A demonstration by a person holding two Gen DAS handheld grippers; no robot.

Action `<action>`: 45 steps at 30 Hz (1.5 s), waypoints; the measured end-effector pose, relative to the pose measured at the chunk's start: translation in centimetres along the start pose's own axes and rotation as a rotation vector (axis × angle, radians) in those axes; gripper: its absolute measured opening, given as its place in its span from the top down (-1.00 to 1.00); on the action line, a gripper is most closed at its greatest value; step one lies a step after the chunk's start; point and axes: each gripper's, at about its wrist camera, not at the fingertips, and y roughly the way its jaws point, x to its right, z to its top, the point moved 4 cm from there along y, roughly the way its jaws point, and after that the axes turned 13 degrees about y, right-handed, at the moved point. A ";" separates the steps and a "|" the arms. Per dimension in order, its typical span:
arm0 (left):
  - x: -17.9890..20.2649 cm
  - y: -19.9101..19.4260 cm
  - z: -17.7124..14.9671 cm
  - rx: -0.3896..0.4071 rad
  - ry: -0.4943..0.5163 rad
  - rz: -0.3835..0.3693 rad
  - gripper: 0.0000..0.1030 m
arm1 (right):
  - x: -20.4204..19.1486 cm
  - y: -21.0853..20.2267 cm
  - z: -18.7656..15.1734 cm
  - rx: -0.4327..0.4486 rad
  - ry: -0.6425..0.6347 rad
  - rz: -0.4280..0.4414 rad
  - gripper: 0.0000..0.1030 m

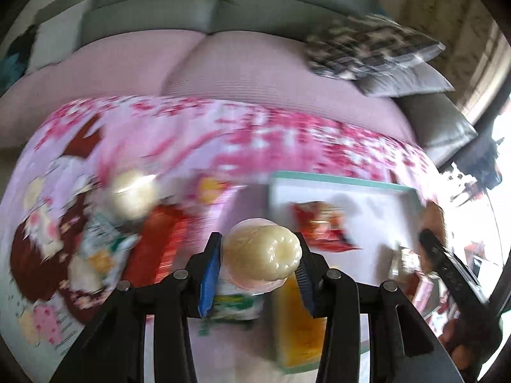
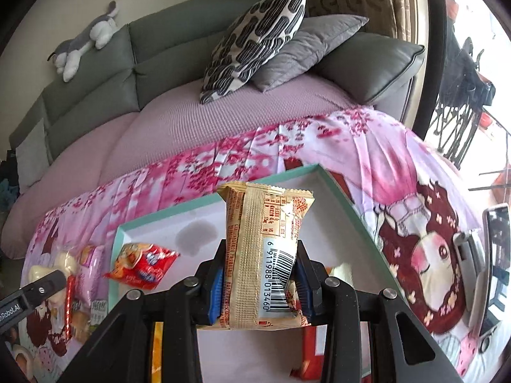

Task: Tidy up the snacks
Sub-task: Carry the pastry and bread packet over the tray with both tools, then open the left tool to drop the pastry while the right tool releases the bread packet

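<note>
My left gripper point(image 1: 260, 255) is shut on a cream jelly cup point(image 1: 263, 252) and holds it above the left edge of the teal-rimmed white tray point(image 1: 335, 182). My right gripper point(image 2: 260, 271) is shut on a tan snack packet with a barcode point(image 2: 265, 249), held upright over the tray point(image 2: 220, 199). A red snack bag point(image 2: 142, 265) lies in the tray's left part; it also shows in the left wrist view point(image 1: 319, 226). More snacks point(image 2: 80, 274) lie on the pink cloth left of the tray, among them another jelly cup point(image 1: 134, 198). The left wrist view is blurred.
A pink floral cloth point(image 2: 367, 159) covers the table. Behind it is a sofa with cushions point(image 2: 255, 41) and a plush toy point(image 2: 86, 38). A phone on a stand point(image 2: 491, 255) is at the right. An orange packet point(image 1: 298, 322) lies in the tray's near part.
</note>
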 end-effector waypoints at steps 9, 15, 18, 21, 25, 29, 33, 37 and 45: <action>6.9 3.1 4.0 -0.014 0.131 -0.073 0.13 | 2.0 0.9 1.1 0.033 0.054 -0.013 0.23; 9.0 5.4 4.9 -0.037 0.138 -0.082 0.13 | 2.9 1.8 1.1 0.016 0.079 -0.017 0.23; 9.9 6.6 5.2 -0.052 0.147 -0.079 0.13 | 3.3 2.2 1.1 0.013 0.079 -0.034 0.23; 10.6 7.6 5.3 -0.060 0.161 -0.075 0.13 | 3.4 3.0 0.9 -0.004 0.071 -0.046 0.23; 11.1 8.8 5.4 -0.080 0.166 -0.065 0.13 | 3.7 3.7 0.7 -0.020 0.067 -0.070 0.23; 11.2 9.7 5.3 -0.100 0.160 -0.050 0.13 | 3.6 4.0 0.5 -0.034 0.062 -0.074 0.23; 11.2 10.1 5.2 -0.111 0.156 -0.040 0.13 | 3.7 4.1 0.5 -0.035 0.066 -0.065 0.23; 11.1 10.0 5.1 -0.111 0.162 -0.016 0.12 | 3.9 3.9 0.7 -0.028 0.065 -0.077 0.23; 10.8 9.4 5.0 -0.119 0.135 -0.005 0.11 | 3.8 4.1 0.5 -0.042 0.063 -0.070 0.22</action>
